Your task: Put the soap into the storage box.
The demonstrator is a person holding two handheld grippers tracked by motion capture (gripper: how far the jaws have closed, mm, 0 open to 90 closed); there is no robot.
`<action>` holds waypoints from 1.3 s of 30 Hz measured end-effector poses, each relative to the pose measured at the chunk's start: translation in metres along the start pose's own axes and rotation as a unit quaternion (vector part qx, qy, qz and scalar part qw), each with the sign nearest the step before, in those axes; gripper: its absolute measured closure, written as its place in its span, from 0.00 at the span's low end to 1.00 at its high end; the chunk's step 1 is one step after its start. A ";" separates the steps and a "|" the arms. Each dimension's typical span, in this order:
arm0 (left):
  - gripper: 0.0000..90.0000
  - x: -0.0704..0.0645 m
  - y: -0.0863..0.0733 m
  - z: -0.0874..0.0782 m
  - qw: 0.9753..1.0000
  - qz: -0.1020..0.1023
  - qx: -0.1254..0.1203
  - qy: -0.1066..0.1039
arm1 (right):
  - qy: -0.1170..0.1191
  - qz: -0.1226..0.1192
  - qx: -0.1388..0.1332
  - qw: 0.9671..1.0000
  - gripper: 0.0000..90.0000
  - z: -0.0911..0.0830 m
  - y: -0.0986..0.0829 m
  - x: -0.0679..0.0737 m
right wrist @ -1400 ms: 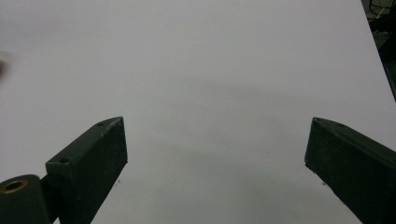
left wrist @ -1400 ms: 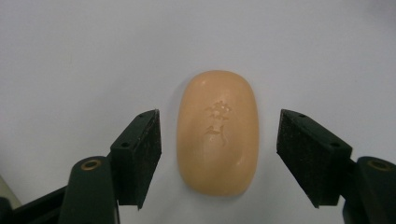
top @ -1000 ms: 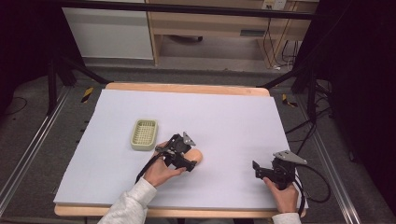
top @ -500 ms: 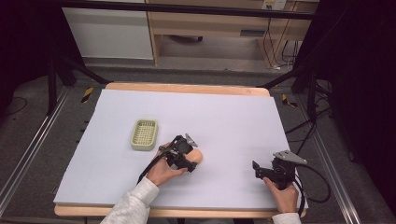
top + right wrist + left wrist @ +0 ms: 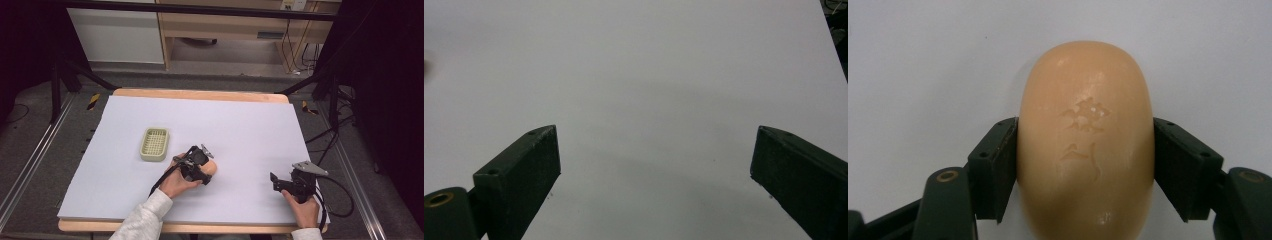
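From the high view, your left gripper (image 5: 204, 171) sits on the desk (image 5: 240, 125) near the middle, with the tan soap (image 5: 210, 168) in it. A small green basket (image 5: 154, 144) lies close by on its left. Your right gripper (image 5: 278, 183) rests near the right front corner.

In the left gripper view, both jaws press the sides of the soap (image 5: 1086, 140).

In the right gripper view, your jaws stand wide apart with nothing between them.
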State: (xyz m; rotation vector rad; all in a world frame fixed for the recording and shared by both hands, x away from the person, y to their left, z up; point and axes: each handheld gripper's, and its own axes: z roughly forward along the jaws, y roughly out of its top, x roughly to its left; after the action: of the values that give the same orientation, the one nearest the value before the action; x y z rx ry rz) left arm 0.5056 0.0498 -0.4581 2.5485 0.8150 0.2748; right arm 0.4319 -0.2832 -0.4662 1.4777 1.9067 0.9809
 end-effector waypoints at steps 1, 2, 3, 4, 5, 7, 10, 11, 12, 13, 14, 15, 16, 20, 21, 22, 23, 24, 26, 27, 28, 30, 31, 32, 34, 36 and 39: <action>0.35 0.000 0.000 0.000 1.000 -0.001 0.001 -0.001 | 0.000 0.000 0.000 1.000 0.07 0.000 0.000 0.000; 0.35 0.000 0.000 0.000 1.000 -0.001 0.001 -0.001 | -0.001 0.000 0.000 1.000 0.07 0.000 0.000 0.000; 0.35 0.000 0.000 0.000 1.000 -0.001 0.001 -0.001 | -0.001 0.000 0.000 1.000 0.07 0.000 0.000 0.000; 0.35 0.000 0.000 0.000 1.000 -0.001 0.002 -0.002 | -0.001 0.002 0.000 1.000 0.07 0.000 0.000 0.000; 0.35 0.001 0.000 0.000 1.000 -0.003 0.003 -0.002 | -0.001 0.002 0.001 1.000 0.07 0.000 0.000 0.000; 0.35 0.000 0.001 0.000 1.000 -0.004 0.004 -0.002 | -0.001 0.002 0.001 1.000 0.07 0.000 0.000 0.000; 0.35 0.000 0.002 0.000 1.000 -0.003 0.007 -0.002 | 0.000 0.003 0.001 1.000 0.07 0.000 0.000 0.000; 0.35 0.000 0.002 0.000 1.000 -0.003 0.007 -0.002 | 0.000 0.003 0.001 1.000 0.07 0.000 0.000 0.000; 0.35 0.000 0.002 0.000 1.000 -0.003 0.007 -0.002 | -0.001 0.004 0.001 1.000 0.07 0.000 0.000 0.000; 0.35 0.000 0.002 0.000 1.000 -0.003 0.007 -0.003 | -0.001 0.004 0.001 1.000 0.07 0.000 0.000 0.000; 0.35 0.000 0.002 0.000 1.000 -0.002 0.007 -0.002 | 0.000 0.004 0.002 1.000 0.07 0.000 0.000 0.000; 0.35 0.000 0.002 0.000 1.000 -0.001 0.008 -0.002 | 0.001 0.004 0.002 1.000 0.07 0.000 0.000 0.000; 0.35 0.000 0.002 -0.001 1.000 -0.001 0.008 0.000 | 0.000 0.004 0.001 1.000 0.07 0.000 0.000 0.000; 0.35 0.000 0.002 -0.003 1.000 -0.001 0.007 0.001 | 0.000 0.004 0.001 1.000 0.07 0.000 0.000 0.000; 0.35 0.000 0.002 -0.005 1.000 -0.003 0.005 0.001 | 0.000 0.004 0.001 1.000 0.07 0.000 0.000 0.000; 0.35 0.000 0.002 -0.009 1.000 -0.005 0.002 -0.001 | 0.000 0.004 0.001 1.000 0.07 0.000 0.000 0.000; 0.35 0.000 0.002 -0.012 1.000 -0.005 0.000 -0.002 | 0.000 0.004 0.001 1.000 0.07 0.000 0.000 0.000; 0.35 0.000 0.002 -0.012 1.000 -0.005 0.000 -0.002 | 0.000 0.004 0.002 1.000 0.07 0.000 0.000 0.000; 0.35 0.000 0.002 -0.020 1.000 -0.006 -0.007 0.000 | 0.000 0.003 0.001 1.000 0.07 0.000 0.000 0.000; 0.35 0.000 0.002 -0.024 1.000 -0.003 -0.007 0.000 | 0.000 0.003 0.001 1.000 0.07 0.000 0.000 0.000; 0.35 -0.001 0.001 -0.027 1.000 -0.003 -0.009 0.002 | 0.000 0.004 0.001 1.000 0.07 0.000 0.000 0.000; 0.35 -0.001 -0.001 -0.032 1.000 -0.007 -0.016 0.001 | 0.000 0.004 0.001 1.000 0.07 0.000 0.000 0.000; 0.35 -0.001 -0.002 -0.035 1.000 -0.006 -0.019 0.002 | 0.000 0.004 0.001 1.000 0.07 0.000 0.000 0.000; 0.35 -0.001 -0.004 -0.037 1.000 -0.010 -0.024 0.001 | 0.000 0.004 0.000 1.000 0.07 0.000 0.000 0.000; 0.35 -0.001 -0.007 -0.043 1.000 -0.010 -0.026 0.003 | 0.000 0.005 0.001 1.000 0.07 -0.001 0.000 0.000; 0.35 -0.001 -0.009 -0.045 0.999 -0.012 -0.030 0.005 | -0.001 0.003 0.000 1.000 0.07 0.000 0.000 0.000; 0.35 0.001 -0.017 -0.054 0.999 -0.017 -0.034 0.013 | -0.001 0.004 0.000 1.000 0.07 -0.001 0.000 0.000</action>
State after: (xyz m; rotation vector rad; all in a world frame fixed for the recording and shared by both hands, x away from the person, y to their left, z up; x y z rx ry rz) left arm 0.4808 0.0817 -0.4183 2.4701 0.8423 0.3193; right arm 0.4313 -0.2836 -0.4662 1.4864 1.9018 0.9827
